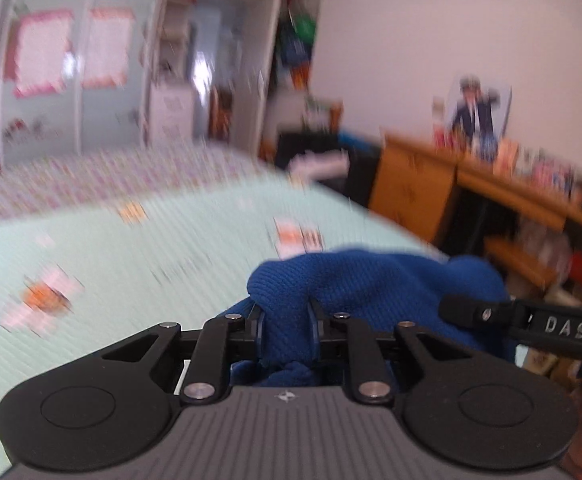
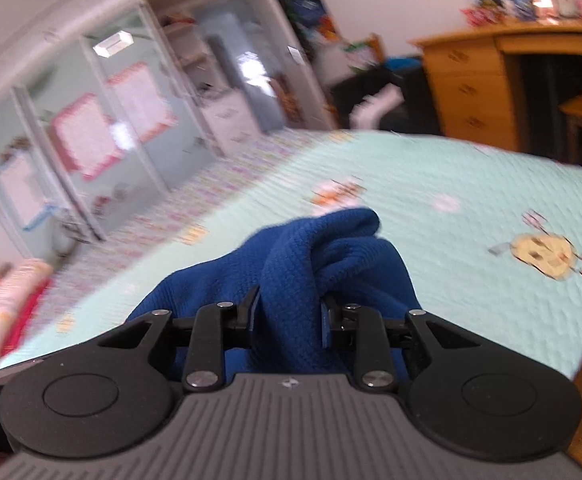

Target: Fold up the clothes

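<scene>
Both tongs pinch the blue cloth [image 1: 355,280] above the bed [image 1: 131,248].
Left tongs [image 1: 289,320] and right tongs [image 2: 287,316] are clamped on bunched folds, the right ones at the left's 3 o'clock, likely for spreading.

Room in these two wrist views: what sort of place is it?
Most likely a bedroom: a bed with a mint quilted cover, mirrored wardrobe doors behind it, and a wooden desk crowded with small items.
</scene>
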Demonstrator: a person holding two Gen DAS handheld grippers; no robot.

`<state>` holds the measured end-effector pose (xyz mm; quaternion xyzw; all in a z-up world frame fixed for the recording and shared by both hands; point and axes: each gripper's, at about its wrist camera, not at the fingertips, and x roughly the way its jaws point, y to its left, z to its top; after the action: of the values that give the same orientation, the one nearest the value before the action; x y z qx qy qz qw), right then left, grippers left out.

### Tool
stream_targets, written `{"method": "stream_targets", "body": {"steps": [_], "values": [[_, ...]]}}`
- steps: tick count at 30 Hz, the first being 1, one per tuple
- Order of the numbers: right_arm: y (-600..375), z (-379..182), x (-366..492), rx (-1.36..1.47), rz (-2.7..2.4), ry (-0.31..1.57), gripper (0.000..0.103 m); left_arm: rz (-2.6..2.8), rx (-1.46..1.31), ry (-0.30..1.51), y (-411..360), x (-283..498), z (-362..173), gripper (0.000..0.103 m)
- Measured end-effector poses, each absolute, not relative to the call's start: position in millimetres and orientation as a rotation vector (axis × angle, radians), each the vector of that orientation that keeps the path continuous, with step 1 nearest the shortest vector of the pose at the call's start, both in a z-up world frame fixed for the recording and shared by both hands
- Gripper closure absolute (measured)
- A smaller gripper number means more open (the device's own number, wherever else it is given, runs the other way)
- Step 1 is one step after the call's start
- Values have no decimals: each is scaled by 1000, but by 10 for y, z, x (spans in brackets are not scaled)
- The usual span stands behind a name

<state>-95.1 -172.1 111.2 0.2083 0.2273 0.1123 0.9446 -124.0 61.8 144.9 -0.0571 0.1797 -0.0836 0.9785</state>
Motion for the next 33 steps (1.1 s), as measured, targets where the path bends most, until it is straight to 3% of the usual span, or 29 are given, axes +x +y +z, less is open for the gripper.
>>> {"method": "stream_targets", "body": {"steps": [8,11,14,16,20,30,33], "values": [[-872,2086,-1826,466,633,353,70,82,-52,121,1426,-2484,2267,80],[-362,2389,-2132,469,742,384,47,250,-35,99,1734,-2786,2321,70],[54,2585,-2411,443,757,365,39,359,-72,137,1996,-3032,2264,54],[259,2598,-2510,419,780,381,28,381,-65,213,2053,-3069,2058,51],[257,1949,-2297,288,692,469,25,355,-60,391,2038,-3194,1514,41],[253,57,-2249,274,519,1036,25,241,-20,757,2020,-3333,237,39],[271,-161,-2413,309,531,1123,25,243,-44,798,2144,-3311,84,39]]}}
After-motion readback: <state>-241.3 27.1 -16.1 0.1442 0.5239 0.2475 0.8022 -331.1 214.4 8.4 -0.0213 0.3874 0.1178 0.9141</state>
